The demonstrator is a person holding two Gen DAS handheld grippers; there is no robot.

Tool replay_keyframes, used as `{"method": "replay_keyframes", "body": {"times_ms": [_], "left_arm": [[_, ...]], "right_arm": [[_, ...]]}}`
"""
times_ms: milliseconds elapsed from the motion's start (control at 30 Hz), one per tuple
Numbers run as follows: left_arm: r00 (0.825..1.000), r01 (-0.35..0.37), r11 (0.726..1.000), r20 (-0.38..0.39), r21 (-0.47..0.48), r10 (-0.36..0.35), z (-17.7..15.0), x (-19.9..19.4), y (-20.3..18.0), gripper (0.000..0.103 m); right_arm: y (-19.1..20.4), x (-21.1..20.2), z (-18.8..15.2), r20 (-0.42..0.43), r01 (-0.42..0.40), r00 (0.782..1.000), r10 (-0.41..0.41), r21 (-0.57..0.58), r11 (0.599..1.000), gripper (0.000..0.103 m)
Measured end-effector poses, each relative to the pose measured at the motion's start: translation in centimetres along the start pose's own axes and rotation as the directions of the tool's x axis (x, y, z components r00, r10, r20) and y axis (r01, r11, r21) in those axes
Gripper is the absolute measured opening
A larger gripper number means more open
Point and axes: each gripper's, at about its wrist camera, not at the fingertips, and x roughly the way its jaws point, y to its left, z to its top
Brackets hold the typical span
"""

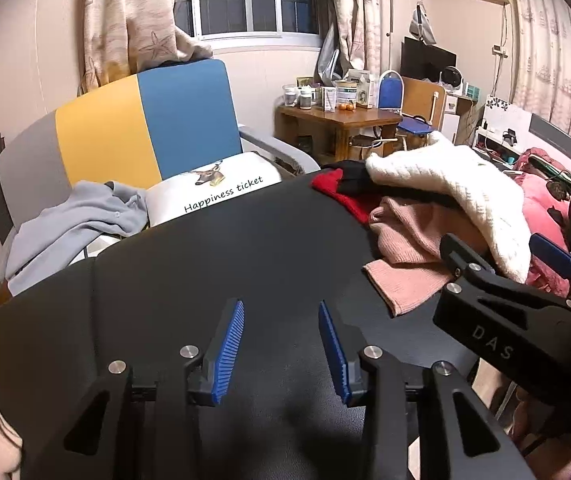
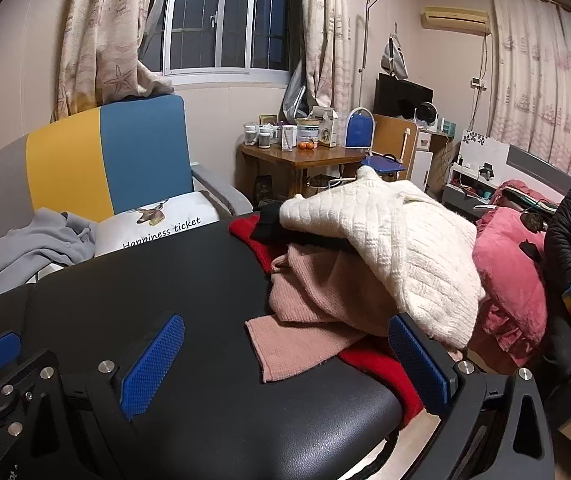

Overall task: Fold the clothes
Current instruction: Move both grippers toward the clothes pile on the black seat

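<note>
A black table (image 1: 213,248) is seen from just above its near edge, through two handheld grippers. The left gripper (image 1: 281,344) is held over the bare near part of the table, its blue-padded jaws parted by a moderate gap with nothing between them. The right gripper (image 2: 285,364) is spread wide, also empty; its right pad (image 2: 417,364) is placed just beside the near edge of a pile of clothes, though contact cannot be told. In the left view the right gripper (image 1: 501,256) is seen at the right, near the pile.

The pile is heaped on the far right part of the table. A cream sweater (image 2: 397,240) is draped on top, a pink sweater (image 2: 317,296) is spread beneath it, and a red garment (image 2: 253,240) with something black is found underneath, reaching the table's right edge.

Beyond the table at the left, a chair (image 1: 145,120) in grey, yellow and blue is placed, with a grey garment (image 1: 69,224) and a white pillow (image 1: 221,188) on its seat. A wooden desk (image 2: 305,160) crowded with jars is set against the far wall, and pink bedding (image 2: 513,264) is seen at the right
</note>
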Motion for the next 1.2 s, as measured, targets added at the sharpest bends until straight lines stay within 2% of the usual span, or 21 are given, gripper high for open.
{"method": "replay_keyframes", "body": {"times_ms": [167,200,300,533,900,967,1033,1100,1167,1200], "left_arm": [[1.0,-0.004,1.0,-0.018,-0.015,0.004,-0.4,0.3,0.4,0.039],[1.0,-0.005,1.0,-0.022,-0.018,0.004,-0.4,0.4,0.5,0.039],[0.999,-0.007,1.0,-0.032,-0.026,0.006,-0.7,0.6,0.8,0.039],[0.996,-0.041,0.998,-0.076,-0.041,0.038,-1.4,1.6,1.7,0.041],[0.994,-0.04,0.997,-0.107,-0.06,0.033,-2.2,1.9,3.0,0.042],[0.992,-0.022,0.998,-0.122,-0.053,0.016,-2.7,2.3,3.0,0.043],[0.989,0.006,0.999,-0.146,-0.05,-0.013,-3.5,2.7,3.1,0.044],[0.982,0.046,0.998,-0.179,-0.051,-0.054,-4.7,3.4,3.2,0.044],[0.975,0.068,0.997,-0.209,-0.022,-0.071,-6.5,4.3,3.2,0.044],[0.971,0.077,0.997,-0.225,-0.012,-0.077,-7.3,4.8,3.4,0.044]], "right_arm": [[0.5,-0.2,-0.3,-0.009,0.009,1.0,-0.009,-0.022,1.0,0.103],[0.5,0.1,0.1,-0.039,0.006,0.999,-0.007,-0.019,1.0,0.103],[0.4,-0.2,-0.3,-0.019,0.005,1.0,-0.005,-0.014,1.0,0.103],[0.2,0.1,-0.6,-0.03,0.007,1.0,-0.007,-0.008,1.0,0.103],[0.2,0.5,-1.0,-0.046,0.005,0.999,-0.006,-0.013,1.0,0.103],[0.1,0.8,-1.2,-0.063,-0.024,0.998,0.023,-0.004,1.0,0.103],[-0.5,1.4,-1.7,-0.098,-0.127,0.986,0.132,0.051,0.991,0.103],[-1.9,3.4,-2.8,-0.18,-0.307,0.924,0.338,0.18,0.934,0.103],[-3.8,5.1,-3.8,-0.202,-0.364,0.883,0.424,0.277,0.889,0.103],[-4.9,5.4,-3.7,-0.185,-0.369,0.884,0.43,0.291,0.883,0.103]]}}
